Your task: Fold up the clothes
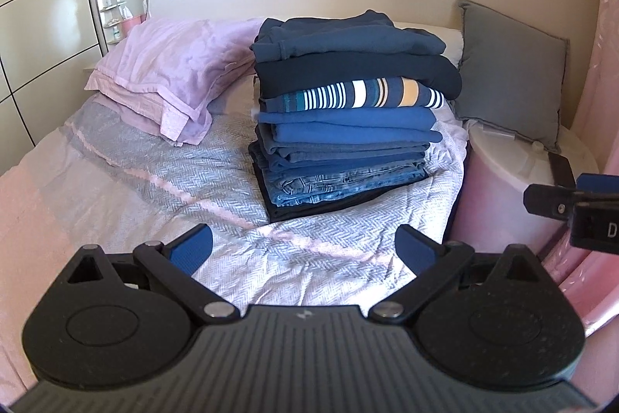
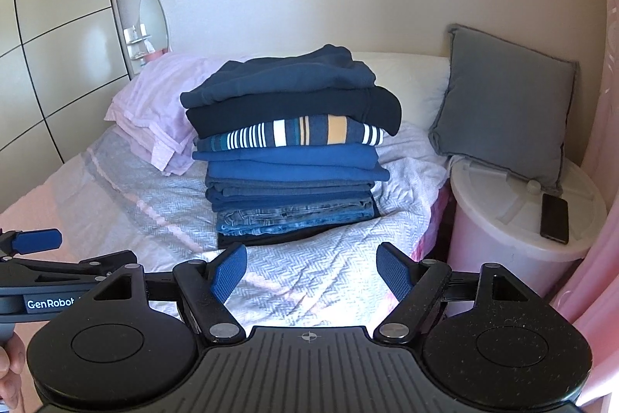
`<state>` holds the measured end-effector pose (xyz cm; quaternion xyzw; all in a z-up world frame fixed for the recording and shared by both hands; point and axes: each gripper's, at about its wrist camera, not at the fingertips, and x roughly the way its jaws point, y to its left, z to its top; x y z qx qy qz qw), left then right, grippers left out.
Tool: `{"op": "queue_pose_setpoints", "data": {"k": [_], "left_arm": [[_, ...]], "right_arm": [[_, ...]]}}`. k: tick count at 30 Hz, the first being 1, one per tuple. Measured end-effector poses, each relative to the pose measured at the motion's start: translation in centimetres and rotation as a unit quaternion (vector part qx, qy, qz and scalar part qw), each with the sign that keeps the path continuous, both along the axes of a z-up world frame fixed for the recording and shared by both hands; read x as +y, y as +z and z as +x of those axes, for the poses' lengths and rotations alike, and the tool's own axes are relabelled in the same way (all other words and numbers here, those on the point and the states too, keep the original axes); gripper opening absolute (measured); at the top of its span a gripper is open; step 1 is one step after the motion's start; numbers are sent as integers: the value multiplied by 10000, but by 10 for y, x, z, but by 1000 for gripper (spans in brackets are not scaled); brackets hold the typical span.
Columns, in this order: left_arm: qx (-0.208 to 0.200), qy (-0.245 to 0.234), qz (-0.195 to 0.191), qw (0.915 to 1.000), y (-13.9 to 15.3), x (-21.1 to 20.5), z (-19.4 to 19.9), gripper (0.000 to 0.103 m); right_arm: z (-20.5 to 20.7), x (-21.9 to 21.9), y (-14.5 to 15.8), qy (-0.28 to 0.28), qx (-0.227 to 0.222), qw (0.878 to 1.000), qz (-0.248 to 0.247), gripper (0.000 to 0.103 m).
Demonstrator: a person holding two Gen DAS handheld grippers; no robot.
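Folded stack sits centred on the bedspread, beside the lilac pillow. Left gripper and right gripper are spread wide, nothing held. No unfolded garment is visible; the stack should be left undisturbed and approached only from above.

One stack of folded clothes sits on one bed, about nine or ten garments, the exact count unclear. Two lilac pillows, one grey cushion, one white bin, one phone, one mirror, two grippers: left, right.
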<state>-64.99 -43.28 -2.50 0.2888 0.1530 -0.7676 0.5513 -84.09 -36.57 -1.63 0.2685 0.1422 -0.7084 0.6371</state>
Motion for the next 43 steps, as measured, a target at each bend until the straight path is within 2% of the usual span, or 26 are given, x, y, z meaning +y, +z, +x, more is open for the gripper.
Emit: {"op": "queue_pose_setpoints", "data": {"k": [43], "left_arm": [[-38, -21, -67, 10000, -11, 1, -12, 100]], "right_arm": [[8, -5, -13, 173, 92, 9997, 135, 77]]}}
